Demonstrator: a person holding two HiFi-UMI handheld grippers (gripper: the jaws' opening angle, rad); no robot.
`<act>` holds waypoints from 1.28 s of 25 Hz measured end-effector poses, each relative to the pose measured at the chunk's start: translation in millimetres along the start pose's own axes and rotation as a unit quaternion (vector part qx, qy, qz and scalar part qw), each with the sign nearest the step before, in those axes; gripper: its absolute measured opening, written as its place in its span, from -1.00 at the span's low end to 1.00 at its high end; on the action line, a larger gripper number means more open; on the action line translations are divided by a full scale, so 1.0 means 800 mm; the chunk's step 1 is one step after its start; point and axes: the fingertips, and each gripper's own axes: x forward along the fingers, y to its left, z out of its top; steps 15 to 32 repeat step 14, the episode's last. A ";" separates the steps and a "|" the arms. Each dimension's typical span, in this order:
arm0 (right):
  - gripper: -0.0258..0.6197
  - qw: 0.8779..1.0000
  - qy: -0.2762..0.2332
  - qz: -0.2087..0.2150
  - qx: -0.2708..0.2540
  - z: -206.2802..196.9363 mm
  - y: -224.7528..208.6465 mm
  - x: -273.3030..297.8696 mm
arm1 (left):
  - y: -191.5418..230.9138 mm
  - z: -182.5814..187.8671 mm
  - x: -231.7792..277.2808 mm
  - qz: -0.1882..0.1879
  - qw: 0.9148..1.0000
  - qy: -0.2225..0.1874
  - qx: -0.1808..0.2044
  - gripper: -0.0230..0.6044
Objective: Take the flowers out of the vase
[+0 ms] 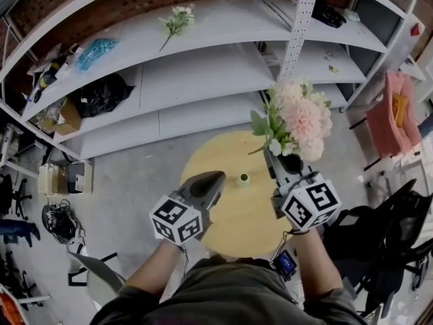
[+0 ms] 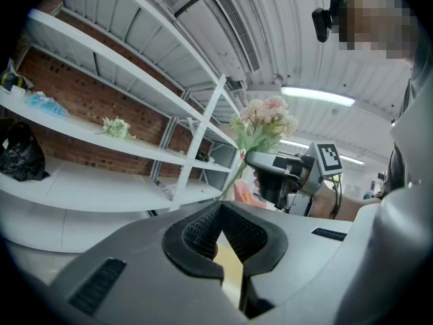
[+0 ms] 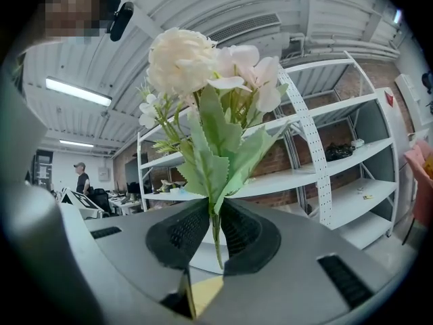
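The flowers (image 1: 298,117) are hanging clear of the vase (image 1: 243,179), their stem (image 3: 215,242) running upright through the right gripper (image 3: 214,215), whose jaws we are pinching on it low down. The vase is sitting on the round table (image 1: 233,219), below and left of the blooms. Our left gripper (image 1: 215,179) is hovering just beside it, jaws pressed together on nothing.

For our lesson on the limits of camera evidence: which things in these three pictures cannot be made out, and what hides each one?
Green vase: too small in the head view to see inside; absent from both gripper views.
Bouquet, lower stem: in the head view, hidden by the right gripper.
Round table: near edge covered by the person's torso.
Blue packet on the shelf: too small to identify.
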 end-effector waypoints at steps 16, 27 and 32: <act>-0.74 1.000 0.019 0.001 0.015 -0.020 -0.014 -0.001 | -0.003 -0.013 0.009 0.006 1.000 0.007 -0.010 -0.90; -0.74 1.000 0.019 0.001 0.015 -0.020 -0.014 -0.001 | -0.003 -0.013 0.009 0.006 1.000 0.007 -0.010 -0.90; -0.74 1.000 0.019 0.001 0.015 -0.020 -0.014 -0.001 | -0.003 -0.013 0.009 0.006 1.000 0.007 -0.010 -0.90</act>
